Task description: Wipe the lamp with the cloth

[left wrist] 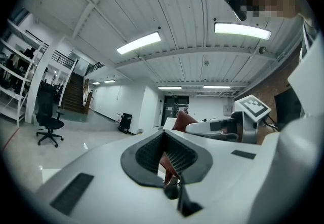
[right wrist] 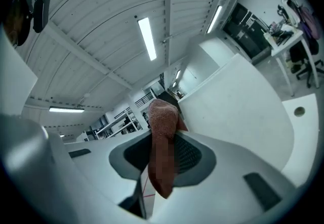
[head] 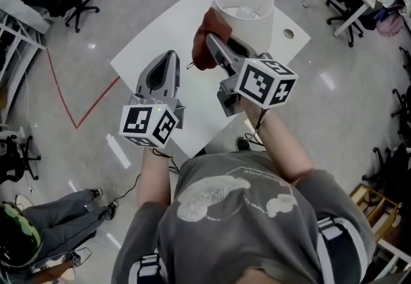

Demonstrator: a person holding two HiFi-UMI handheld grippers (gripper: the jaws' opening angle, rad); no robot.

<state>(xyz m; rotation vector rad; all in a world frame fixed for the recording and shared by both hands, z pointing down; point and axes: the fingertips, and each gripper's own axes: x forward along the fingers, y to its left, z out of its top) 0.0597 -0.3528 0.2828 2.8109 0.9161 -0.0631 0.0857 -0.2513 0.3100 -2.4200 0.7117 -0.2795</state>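
We pinch the rust-red cloth [head: 200, 51] in the right gripper's [head: 216, 46] jaws, just beside the lamp [head: 247, 19] on the white table [head: 154, 51], apparently ready to wipe, while the left gripper [head: 168, 61], its jaws pressed together and empty, hangs clear.

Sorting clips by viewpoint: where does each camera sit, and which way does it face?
Head view: on the person's head, facing steeply down at table and lamp; forearms, torso, left gripper, right gripper show.
Left gripper view: on the left gripper, tilted toward the ceiling; its shut jaws show.
Right gripper view: on the right gripper, tilted up beside the lamp; its jaws clamp the cloth.
Shared: the cloth appears in all three.
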